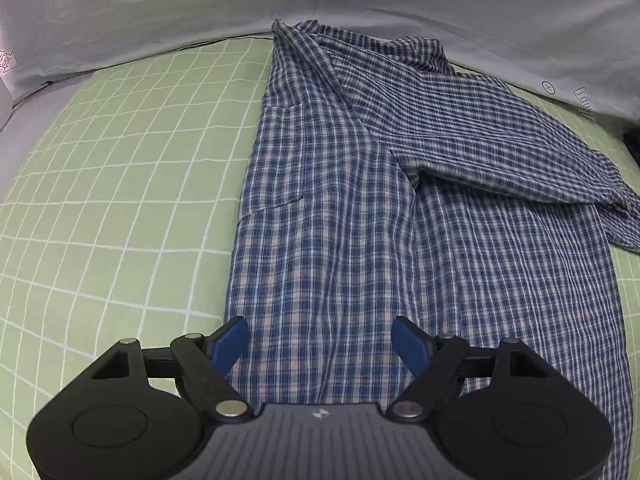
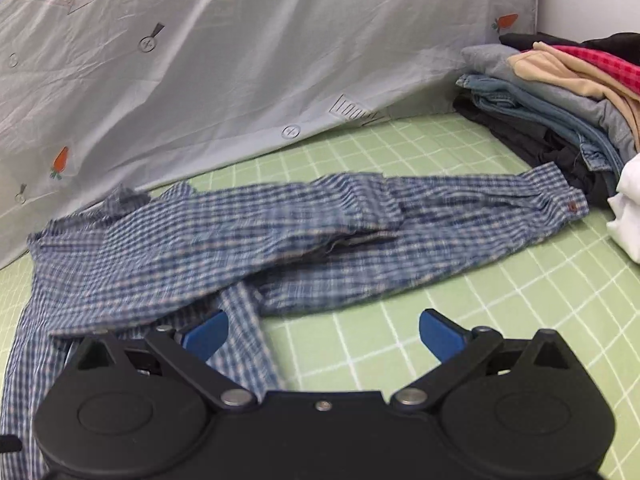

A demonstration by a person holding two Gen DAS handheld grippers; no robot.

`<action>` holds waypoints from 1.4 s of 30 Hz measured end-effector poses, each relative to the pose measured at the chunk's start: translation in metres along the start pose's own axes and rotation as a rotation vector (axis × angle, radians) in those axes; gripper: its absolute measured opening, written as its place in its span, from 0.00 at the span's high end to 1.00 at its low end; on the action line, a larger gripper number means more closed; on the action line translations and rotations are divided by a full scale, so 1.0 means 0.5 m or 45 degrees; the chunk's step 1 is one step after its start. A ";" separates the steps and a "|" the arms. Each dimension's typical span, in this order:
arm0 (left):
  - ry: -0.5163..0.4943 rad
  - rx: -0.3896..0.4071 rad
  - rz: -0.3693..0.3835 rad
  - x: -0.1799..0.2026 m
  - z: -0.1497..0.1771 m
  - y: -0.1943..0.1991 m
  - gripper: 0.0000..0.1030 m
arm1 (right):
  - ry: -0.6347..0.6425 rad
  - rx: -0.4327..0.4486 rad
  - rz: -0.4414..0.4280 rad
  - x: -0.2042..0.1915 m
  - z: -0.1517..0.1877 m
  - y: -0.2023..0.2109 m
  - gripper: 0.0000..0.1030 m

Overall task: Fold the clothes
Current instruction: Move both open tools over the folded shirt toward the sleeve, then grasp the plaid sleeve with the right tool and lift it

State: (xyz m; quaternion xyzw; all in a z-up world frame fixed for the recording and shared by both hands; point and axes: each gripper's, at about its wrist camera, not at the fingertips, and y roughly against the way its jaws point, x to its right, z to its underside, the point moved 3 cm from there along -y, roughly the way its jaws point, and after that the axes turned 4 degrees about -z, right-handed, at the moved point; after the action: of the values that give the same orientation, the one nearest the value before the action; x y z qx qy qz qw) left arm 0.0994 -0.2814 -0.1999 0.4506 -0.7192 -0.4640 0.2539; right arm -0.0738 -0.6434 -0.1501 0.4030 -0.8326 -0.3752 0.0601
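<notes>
**Two grippers spread wide over one plaid shirt**

One blue-and-white plaid button shirt (image 1: 400,208) lies spread on the green sheet with a white grid (image 1: 120,200), and I read it as the item being folded. In the left wrist view its left side is folded inward, giving a straight edge down the garment, and the collar end lies against the pale grey printed cloth (image 1: 360,4) that rises behind the bed. One sleeve lies across the upper right of the body.

I see the left gripper (image 1: 320,344) above the lower hem area, jaws spread, blue pads (image 1: 230,342) clear of the fabric, nothing clamped.

In the right wrist view, which is slightly blurred, the shirt's long sleeve (image 2: 480,208) stretches to the right, its cuff ending just beside a stack of folded clothes (image 2: 560,120) in denim, grey, beige and red check. A white garment (image 2: 628,216) sits near the right edge.

I see the right gripper (image 2: 324,336) at full spread. The gap between its pads frames bare sheet and a strip of shirt edge; neither pad presses on cloth.
</notes>
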 end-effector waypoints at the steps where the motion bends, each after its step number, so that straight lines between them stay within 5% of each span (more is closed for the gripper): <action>1: -0.005 -0.001 -0.016 -0.001 -0.015 -0.012 0.23 | -0.028 0.009 0.010 0.007 -0.022 -0.021 0.01; 5: 0.009 -0.019 -0.073 -0.017 -0.070 -0.066 0.23 | -0.065 0.009 0.044 0.038 -0.087 -0.110 0.10; 7: 0.034 -0.048 -0.067 -0.021 -0.088 -0.093 0.23 | -0.043 -0.010 0.055 0.049 -0.107 -0.154 0.19; 9: 0.065 -0.069 -0.062 -0.026 -0.101 -0.113 0.22 | -0.033 -0.032 0.050 0.058 -0.117 -0.192 0.39; 14: 0.095 -0.037 -0.072 -0.026 -0.116 -0.128 0.13 | 0.045 -0.088 0.063 0.058 -0.113 -0.250 0.42; 19: 0.123 -0.041 -0.090 -0.023 -0.123 -0.127 0.13 | 0.085 -0.070 -0.001 0.040 -0.111 -0.241 0.85; 30: 0.152 -0.027 -0.066 -0.021 -0.057 -0.044 0.13 | 0.352 0.150 -0.214 -0.087 -0.096 -0.055 0.86; 42: -0.009 -0.060 -0.119 0.034 0.078 0.024 0.13 | 0.544 0.153 -0.487 -0.214 0.041 0.094 0.86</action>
State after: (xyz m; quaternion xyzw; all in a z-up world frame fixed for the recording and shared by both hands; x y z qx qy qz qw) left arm 0.0561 -0.2772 -0.2075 0.4759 -0.6872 -0.4937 0.2399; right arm -0.0396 -0.5365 -0.1113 0.6255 -0.7306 -0.2364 0.1383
